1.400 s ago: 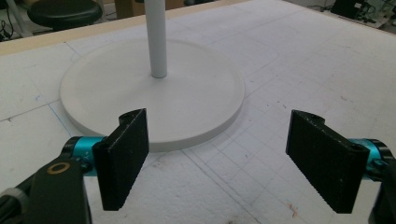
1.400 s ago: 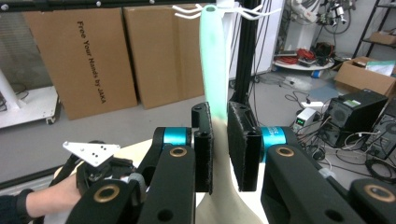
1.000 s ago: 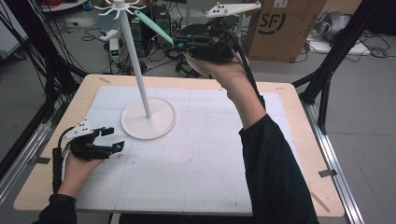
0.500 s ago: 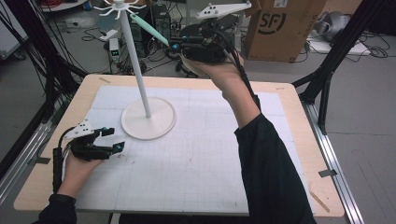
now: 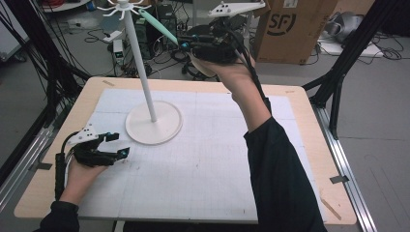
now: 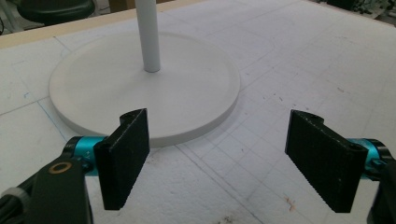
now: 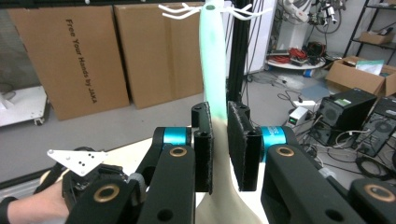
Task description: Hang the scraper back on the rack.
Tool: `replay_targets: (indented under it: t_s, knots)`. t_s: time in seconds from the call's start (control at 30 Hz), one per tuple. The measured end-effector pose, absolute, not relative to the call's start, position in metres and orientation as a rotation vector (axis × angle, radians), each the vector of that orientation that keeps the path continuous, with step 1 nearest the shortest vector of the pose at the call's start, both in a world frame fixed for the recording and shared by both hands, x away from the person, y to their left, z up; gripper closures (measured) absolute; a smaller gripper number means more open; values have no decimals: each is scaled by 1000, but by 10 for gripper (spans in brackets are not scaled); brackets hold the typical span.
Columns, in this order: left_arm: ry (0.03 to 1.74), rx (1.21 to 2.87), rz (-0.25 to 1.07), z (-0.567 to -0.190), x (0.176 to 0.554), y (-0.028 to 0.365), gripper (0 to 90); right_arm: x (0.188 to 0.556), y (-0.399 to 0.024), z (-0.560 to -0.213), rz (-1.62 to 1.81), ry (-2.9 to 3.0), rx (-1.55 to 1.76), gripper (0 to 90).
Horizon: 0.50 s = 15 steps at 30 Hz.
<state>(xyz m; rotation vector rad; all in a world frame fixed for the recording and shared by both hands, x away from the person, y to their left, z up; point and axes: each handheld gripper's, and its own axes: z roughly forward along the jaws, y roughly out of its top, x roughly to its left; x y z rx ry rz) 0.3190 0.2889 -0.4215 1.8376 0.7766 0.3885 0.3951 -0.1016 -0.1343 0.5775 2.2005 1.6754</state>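
Work in hand: hanging a pale green long-handled utensil [image 5: 159, 25] on the hooks [image 5: 121, 7] at the top of the white stand [image 5: 143, 72].

Right gripper [image 5: 186, 46]: my fingers [image 7: 203, 144] are closed on the utensil's handle, which rises straight ahead of them in the right gripper view toward the white hooks [image 7: 184, 9]; the hand is raised above the far edge of the worktop [image 5: 300, 145].

Left gripper [image 5: 118, 145]: my fingers [image 6: 126, 156] stand wide apart and hold nothing; the stand's round base [image 6: 140, 84] lies just ahead of them on the worktop.

Done: the utensil is lifted and its free end sits near the hook crown.

Left: I judge the end not yet caught on a hook; it must be seated, then released. Whether it touches a hook I cannot tell.

Change from the earlier frames: my right hand has edged a little toward the stand top, carrying the utensil's tip closer to the hooks; my left hand has stayed where it was, beside the base.
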Motion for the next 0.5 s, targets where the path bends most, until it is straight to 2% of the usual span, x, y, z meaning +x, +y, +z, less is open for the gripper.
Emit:
replay_targets:
  t_s: [0.4,0.5]
  knots:
    - [775,1841,389,-422,319,289,225,400,-90,-141,1645,2222,574,805]
    - [774,1842,388,-422,319,289,225,401,-86,-144,1614,2238,577,774]
